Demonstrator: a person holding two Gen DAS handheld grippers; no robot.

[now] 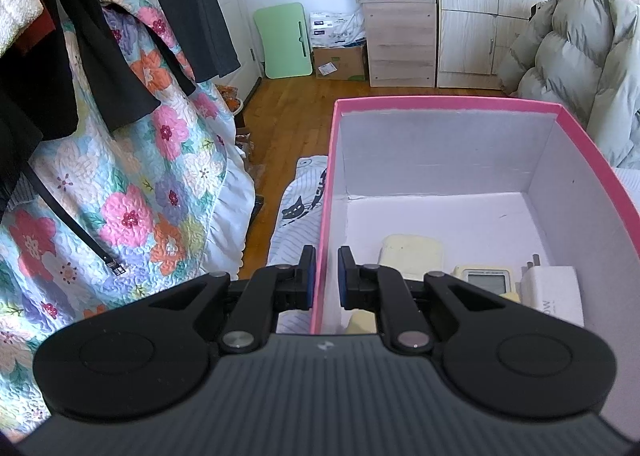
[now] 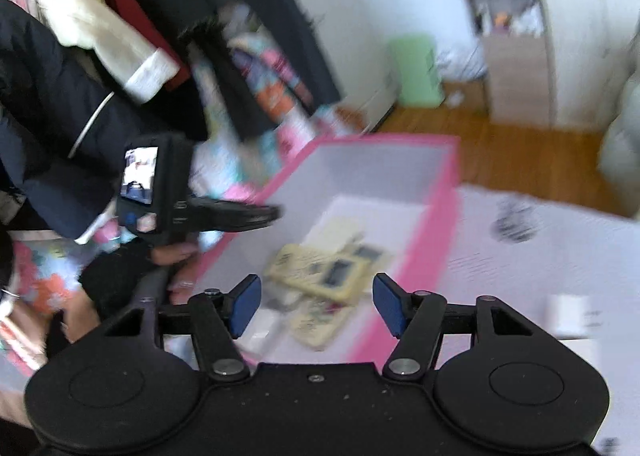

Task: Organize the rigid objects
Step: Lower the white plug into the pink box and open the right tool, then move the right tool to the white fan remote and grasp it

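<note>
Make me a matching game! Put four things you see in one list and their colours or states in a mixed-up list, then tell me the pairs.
Things:
1. cardboard box rim
2. plug-in charger block
3. left gripper
4. right gripper

Colours or states:
A. wide open, empty
B. pink
C. closed on the box's left wall
D. white

Pairs: 1-B, 2-D, 3-C, 4-A
</note>
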